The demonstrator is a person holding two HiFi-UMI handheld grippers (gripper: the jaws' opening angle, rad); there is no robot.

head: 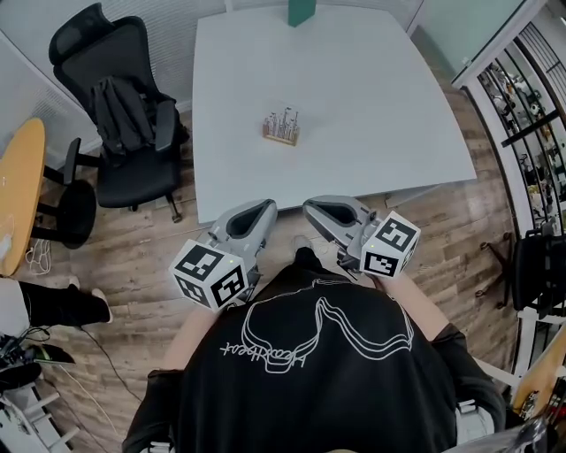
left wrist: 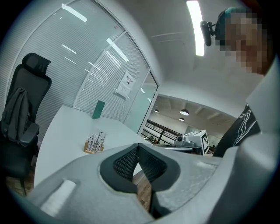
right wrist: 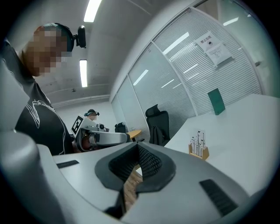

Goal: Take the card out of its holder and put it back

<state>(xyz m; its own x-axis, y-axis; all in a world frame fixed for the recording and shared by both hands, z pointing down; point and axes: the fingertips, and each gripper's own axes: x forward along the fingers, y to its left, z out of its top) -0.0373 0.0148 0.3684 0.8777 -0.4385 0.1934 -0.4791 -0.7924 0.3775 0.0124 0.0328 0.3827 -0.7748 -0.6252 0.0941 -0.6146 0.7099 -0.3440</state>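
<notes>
Two grippers are held close to the person's chest, side by side, both aimed across the near edge of the white surface (head: 354,106). The left gripper (left wrist: 138,146) has its jaws pressed together: the dark ribbed pads meet at the tips with nothing between them, and only wood floor shows through the slit lower down. The right gripper (right wrist: 138,145) is the same, with jaws pressed together, tips touching and nothing held. Neither gripper touches anything on the surface, and both are well apart from the holder (head: 280,138).

The holder is a low wooden block near the middle of the surface. The card (head: 284,119) stands upright in it. It is white with thin dark upright marks of differing heights, like small stems. Whether there is one card or several in the slot I cannot tell.

No writing can be read. A white notice (right wrist: 214,47) hangs on the glass wall, but its print is too small. The person's black shirt (head: 309,380) has a white line drawing and a script word seen upside down, which I cannot make out for sure. Each gripper's cube (head: 212,272) carries black-and-white square markers. A green block (head: 301,11) stands at the far edge of the surface, and a black chair (head: 124,106) with a dark garment draped over it stands to the left of the surface.
</notes>
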